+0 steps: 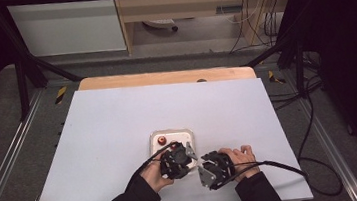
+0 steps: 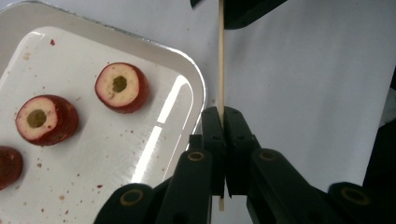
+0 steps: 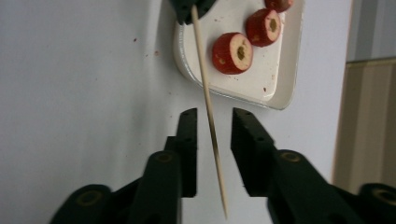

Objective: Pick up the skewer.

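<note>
A thin wooden skewer [image 2: 221, 60] is clamped between the jaws of my left gripper [image 2: 223, 112], which is shut on it beside the white tray [image 2: 189, 65]. On the tray lie red fruit slices with cored centres [image 2: 122, 87] [image 2: 45, 119]. In the right gripper view the skewer [image 3: 205, 93] runs down between the jaws of my right gripper [image 3: 214, 114], which stand apart and do not touch it. Its far end leads up to the left gripper [image 3: 189, 7]. From above, both grippers [image 1: 185, 162] [image 1: 206, 169] meet at the tray's near right corner.
The tray [image 1: 169, 131] sits near the front middle of a white table sheet [image 1: 118, 122], with a red fruit piece [image 1: 162, 140] on it. Black cables trail from both grippers. A wooden board edge [image 1: 164, 77] runs along the far side.
</note>
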`<state>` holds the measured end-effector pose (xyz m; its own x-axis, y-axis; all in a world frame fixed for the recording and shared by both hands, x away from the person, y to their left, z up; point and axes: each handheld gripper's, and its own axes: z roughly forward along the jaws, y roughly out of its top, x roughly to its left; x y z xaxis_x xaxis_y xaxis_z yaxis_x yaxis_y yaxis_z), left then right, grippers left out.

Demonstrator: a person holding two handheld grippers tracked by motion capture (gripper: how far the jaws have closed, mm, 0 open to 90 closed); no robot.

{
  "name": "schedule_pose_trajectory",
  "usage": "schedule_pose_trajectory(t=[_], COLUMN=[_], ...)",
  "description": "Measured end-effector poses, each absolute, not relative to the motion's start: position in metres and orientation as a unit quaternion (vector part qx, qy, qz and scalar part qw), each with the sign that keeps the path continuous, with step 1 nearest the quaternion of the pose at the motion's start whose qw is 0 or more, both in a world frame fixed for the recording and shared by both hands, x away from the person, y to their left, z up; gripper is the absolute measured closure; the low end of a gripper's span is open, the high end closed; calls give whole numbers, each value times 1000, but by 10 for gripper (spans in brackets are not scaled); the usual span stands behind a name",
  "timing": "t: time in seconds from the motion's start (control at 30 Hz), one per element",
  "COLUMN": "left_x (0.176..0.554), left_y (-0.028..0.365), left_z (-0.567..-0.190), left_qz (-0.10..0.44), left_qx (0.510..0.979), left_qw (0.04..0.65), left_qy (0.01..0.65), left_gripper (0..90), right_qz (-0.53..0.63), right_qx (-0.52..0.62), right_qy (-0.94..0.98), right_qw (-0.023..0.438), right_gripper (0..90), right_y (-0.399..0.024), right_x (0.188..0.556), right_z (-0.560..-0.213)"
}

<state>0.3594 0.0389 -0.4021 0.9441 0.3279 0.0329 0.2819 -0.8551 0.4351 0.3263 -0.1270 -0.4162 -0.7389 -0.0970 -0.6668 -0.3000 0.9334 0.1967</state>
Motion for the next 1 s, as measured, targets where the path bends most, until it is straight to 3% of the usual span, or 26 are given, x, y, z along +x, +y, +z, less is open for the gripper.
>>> schedule_pose_trajectory(t=[0.03,0.13,0.17,0.57,0.67,1.0], left_x=[359,360,360,350,347,336], left_y=[41,51,54,100,111,148], left_z=[-403,-403,-403,-402,-403,-405], left_qz=[55,61,61,96,104,136], left_qx=[960,958,957,933,925,888], left_qw=[221,223,226,276,292,349], left_qy=[162,170,173,211,222,266], left_gripper=[882,882,881,880,880,880], right_qz=[174,207,239,336,348,368], right_qx=[-73,-37,4,224,269,335], right_qy=[919,918,915,888,880,857], right_qw=[346,337,326,219,180,137], right_gripper=[579,516,449,181,138,96], right_y=[-131,-138,-145,-179,-179,-175], right_x=[328,330,332,350,355,364], right_z=[-414,-412,-410,-406,-406,-404])
